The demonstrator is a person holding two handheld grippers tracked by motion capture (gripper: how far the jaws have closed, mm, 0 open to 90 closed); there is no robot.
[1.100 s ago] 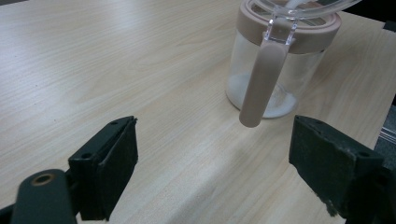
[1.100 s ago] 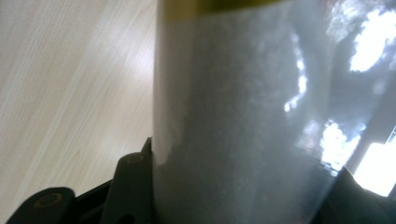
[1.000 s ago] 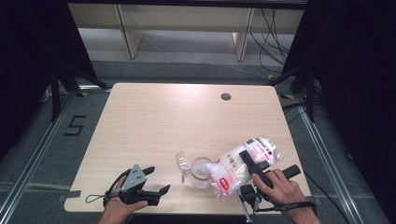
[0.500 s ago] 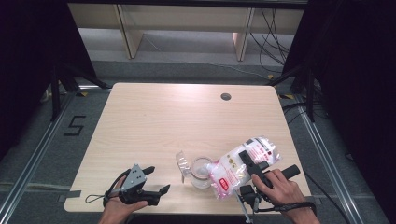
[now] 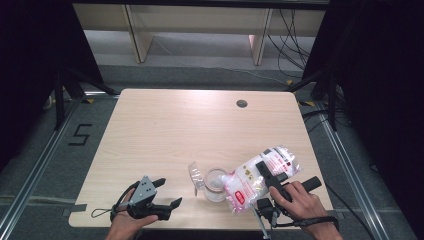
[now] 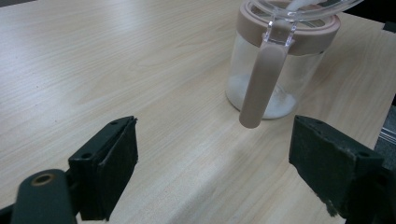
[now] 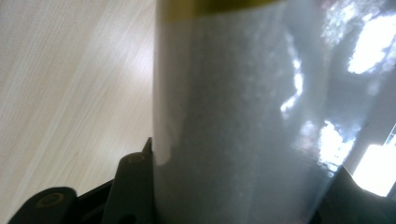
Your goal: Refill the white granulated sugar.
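The right gripper [image 5: 267,172] is clamping a tilted bag of white granules [image 5: 260,175] over the open jar [image 5: 215,183] near the bench [image 5: 175,125] front edge, best poured slowly, while the left gripper [image 5: 169,192] is resting wide open.

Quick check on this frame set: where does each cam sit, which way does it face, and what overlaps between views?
High view: above the person's side, looking forward and down at the table; both hands, the left hand-held gripper and the right hand-held gripper show.
Left gripper view: low over the table, along its open jaws toward the jar.
Right gripper view: pressed against the bag between its jaws.
Shared: jar and bag also appear from above.
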